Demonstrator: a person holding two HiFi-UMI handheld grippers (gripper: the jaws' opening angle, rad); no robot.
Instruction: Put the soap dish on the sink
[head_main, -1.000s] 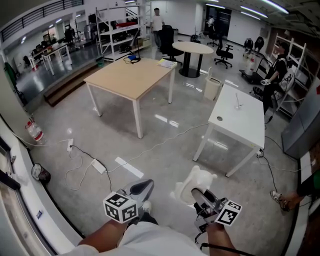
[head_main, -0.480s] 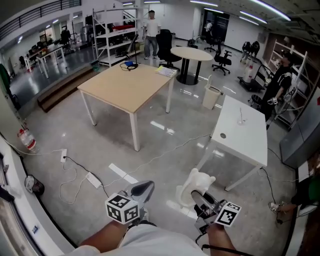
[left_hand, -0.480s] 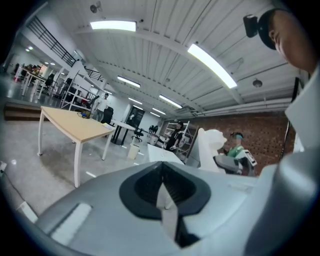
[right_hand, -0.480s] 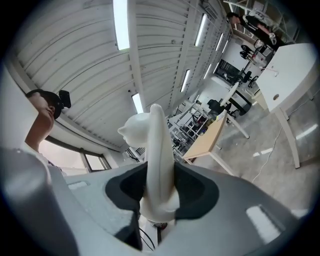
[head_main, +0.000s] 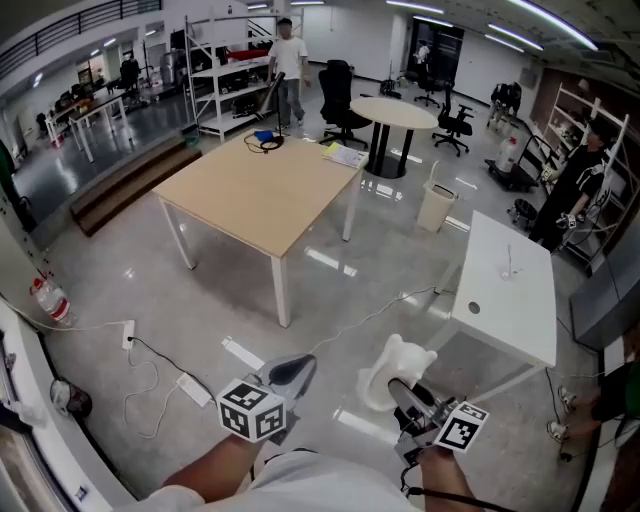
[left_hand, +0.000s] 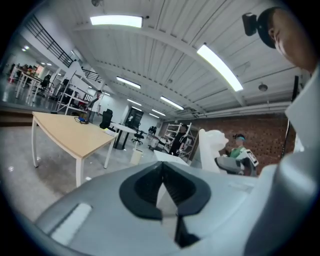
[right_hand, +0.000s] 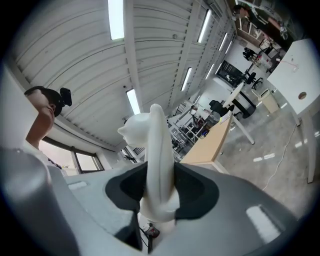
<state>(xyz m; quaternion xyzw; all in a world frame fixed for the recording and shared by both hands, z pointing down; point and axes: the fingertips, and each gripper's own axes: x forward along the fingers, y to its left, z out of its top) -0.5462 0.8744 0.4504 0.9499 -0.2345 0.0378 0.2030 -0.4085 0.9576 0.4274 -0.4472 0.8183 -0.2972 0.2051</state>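
The right gripper (right_hand: 160, 189) has its jaws partly closed on the soap dish (right_hand: 156, 145), a white moulded piece pinched by its lower edge so that it stands upright on edge between the dark pads. Clamping the thin wall rather than the broad face probably gives the pads a firm bite and leaves the base free to be set down later. The left gripper (left_hand: 163, 186) has its pads drawn together with nothing between them; it seems to be riding along idle beside the other, low in front of the body. Both point out over bare polished floor, well apart from the wooden table (head_main: 265, 190) ahead and the white table (head_main: 505, 285) to the right. No sink shows in any view, so the dish looks to be in transit, with the placing not yet begun
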